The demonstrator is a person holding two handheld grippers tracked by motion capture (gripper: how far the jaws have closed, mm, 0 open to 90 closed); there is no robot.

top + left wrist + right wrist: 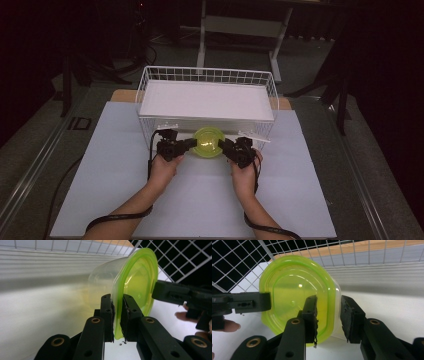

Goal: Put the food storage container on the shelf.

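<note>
A clear plastic tub with a lime-green lid point(208, 142) is just in front of the wire basket's front wall. From the left, my left gripper point(192, 143) reaches its edge. In the left gripper view that gripper point(118, 315) is shut on the lid's rim point(137, 282), one pad on each side. From the right comes my right gripper point(222, 145). In the right gripper view its jaws point(328, 312) straddle the lid's edge point(292, 290) with a gap on the outer side, so it is open. I cannot tell whether the tub rests on the table.
A white wire basket point(207, 75) holding a flat white board point(205, 100) stands at the back of the white table mat point(115, 170). Its mesh point(237, 262) rises close behind the tub. Free mat lies to both sides and toward the person.
</note>
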